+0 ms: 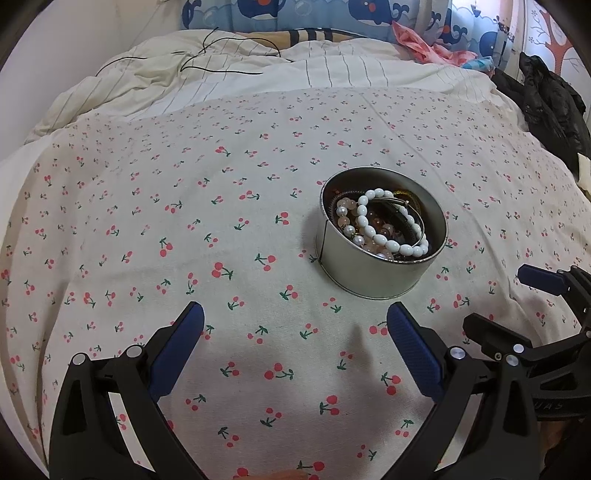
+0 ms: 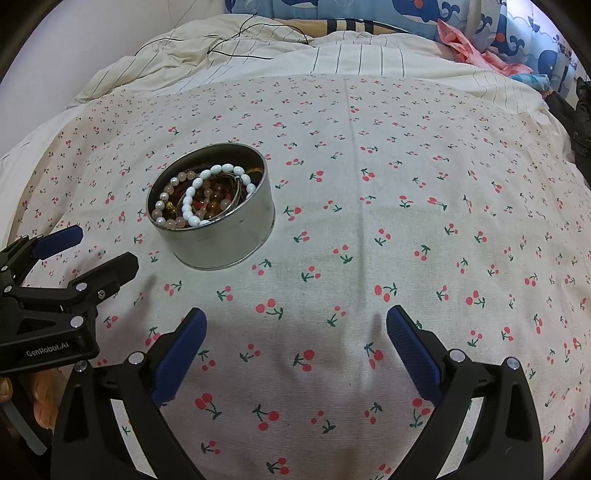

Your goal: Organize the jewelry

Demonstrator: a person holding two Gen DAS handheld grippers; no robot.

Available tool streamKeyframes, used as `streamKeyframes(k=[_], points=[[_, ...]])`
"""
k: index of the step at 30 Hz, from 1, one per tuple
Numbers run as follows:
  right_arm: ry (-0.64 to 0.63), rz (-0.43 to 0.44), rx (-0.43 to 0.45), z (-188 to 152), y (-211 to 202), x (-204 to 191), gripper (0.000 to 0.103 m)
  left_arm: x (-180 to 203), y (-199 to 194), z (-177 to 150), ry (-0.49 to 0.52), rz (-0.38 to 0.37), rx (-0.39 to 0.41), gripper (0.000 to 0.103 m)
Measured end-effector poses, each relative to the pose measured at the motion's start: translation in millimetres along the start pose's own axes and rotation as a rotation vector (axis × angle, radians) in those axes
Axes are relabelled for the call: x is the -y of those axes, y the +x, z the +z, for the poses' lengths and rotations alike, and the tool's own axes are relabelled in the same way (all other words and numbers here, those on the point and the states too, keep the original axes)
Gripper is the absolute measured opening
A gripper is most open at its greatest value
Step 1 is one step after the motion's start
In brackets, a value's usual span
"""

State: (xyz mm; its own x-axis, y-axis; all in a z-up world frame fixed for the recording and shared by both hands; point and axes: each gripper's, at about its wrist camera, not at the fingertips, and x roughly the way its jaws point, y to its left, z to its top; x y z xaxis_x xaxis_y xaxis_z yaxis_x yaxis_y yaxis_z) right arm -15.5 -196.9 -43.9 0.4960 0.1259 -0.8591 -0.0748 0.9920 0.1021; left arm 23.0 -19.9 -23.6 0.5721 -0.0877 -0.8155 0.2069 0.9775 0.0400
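A round metal tin (image 1: 373,275) stands on the cherry-print cloth (image 1: 184,221). It holds a white bead bracelet (image 1: 384,236), pinkish and pearl bead strands (image 1: 347,218) and a thin metal bangle. In the right wrist view the tin (image 2: 229,243) is at upper left with the white bracelet (image 2: 192,206) inside. My left gripper (image 1: 295,317) is open and empty, short of the tin. My right gripper (image 2: 295,321) is open and empty, to the right of the tin. Each gripper shows in the other's view: the right one (image 1: 498,299), the left one (image 2: 103,247).
A striped cream duvet (image 1: 258,74) with a black cord (image 1: 221,66) lies behind the cloth. A whale-print pillow (image 1: 295,14) and pink fabric (image 1: 417,44) are at the back. A black jacket (image 1: 550,107) lies at the right edge.
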Motion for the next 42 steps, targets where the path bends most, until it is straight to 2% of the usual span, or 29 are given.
streamKeyframes(k=[24, 42], points=[[-0.002, 0.002, -0.004, 0.2, 0.7, -1.5, 0.094, 2.0, 0.0, 1.1, 0.009, 0.000, 0.001, 0.095], [-0.002, 0.003, -0.006, 0.0, 1.7, -1.1, 0.094, 6.4, -1.2, 1.1, 0.039, 0.029, 0.012, 0.095]])
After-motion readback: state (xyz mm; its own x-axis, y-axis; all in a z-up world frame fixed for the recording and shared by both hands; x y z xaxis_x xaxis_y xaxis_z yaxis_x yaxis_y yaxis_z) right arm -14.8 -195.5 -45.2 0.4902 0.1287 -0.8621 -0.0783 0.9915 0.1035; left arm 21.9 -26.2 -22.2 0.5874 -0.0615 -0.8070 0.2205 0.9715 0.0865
